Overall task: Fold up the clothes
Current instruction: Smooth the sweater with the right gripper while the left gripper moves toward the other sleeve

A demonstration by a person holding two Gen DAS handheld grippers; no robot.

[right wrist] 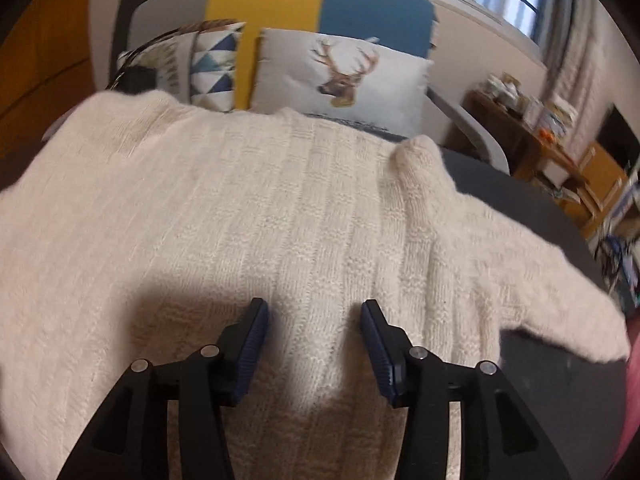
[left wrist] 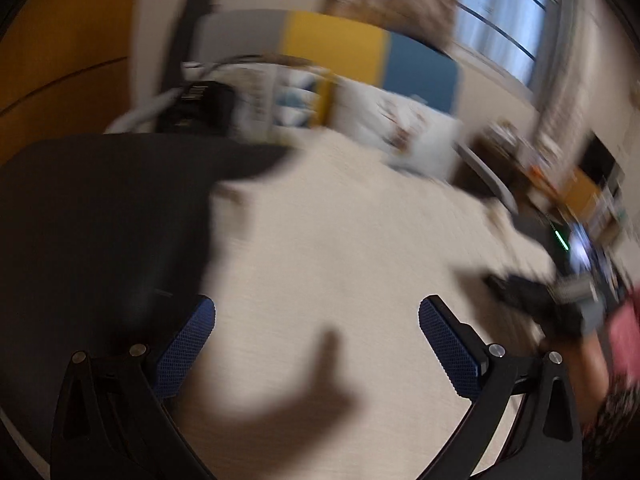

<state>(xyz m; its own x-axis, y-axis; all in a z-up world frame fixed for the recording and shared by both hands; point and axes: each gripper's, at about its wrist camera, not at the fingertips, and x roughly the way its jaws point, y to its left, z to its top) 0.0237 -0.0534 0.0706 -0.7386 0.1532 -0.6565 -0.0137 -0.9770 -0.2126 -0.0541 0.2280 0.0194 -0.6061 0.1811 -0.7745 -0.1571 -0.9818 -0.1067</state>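
A cream knitted sweater (right wrist: 248, 200) lies spread on a dark table (right wrist: 560, 392), one sleeve (right wrist: 552, 300) running out to the right. My right gripper (right wrist: 315, 312) is open just over the sweater's near middle, nothing between its blue pads (right wrist: 256, 340). In the blurred left wrist view, the sweater (left wrist: 340, 248) fills the middle and my left gripper (left wrist: 316, 312) is wide open above it, empty. The right gripper (left wrist: 532, 300) shows at that view's right edge.
The dark table (left wrist: 100, 220) shows left of the sweater. Behind it stands a grey, yellow and blue sofa (right wrist: 320, 4) with a deer cushion (right wrist: 340, 76) and a triangle-patterned cushion (right wrist: 212, 68). A wooden shelf with clutter (right wrist: 540, 136) stands at the right.
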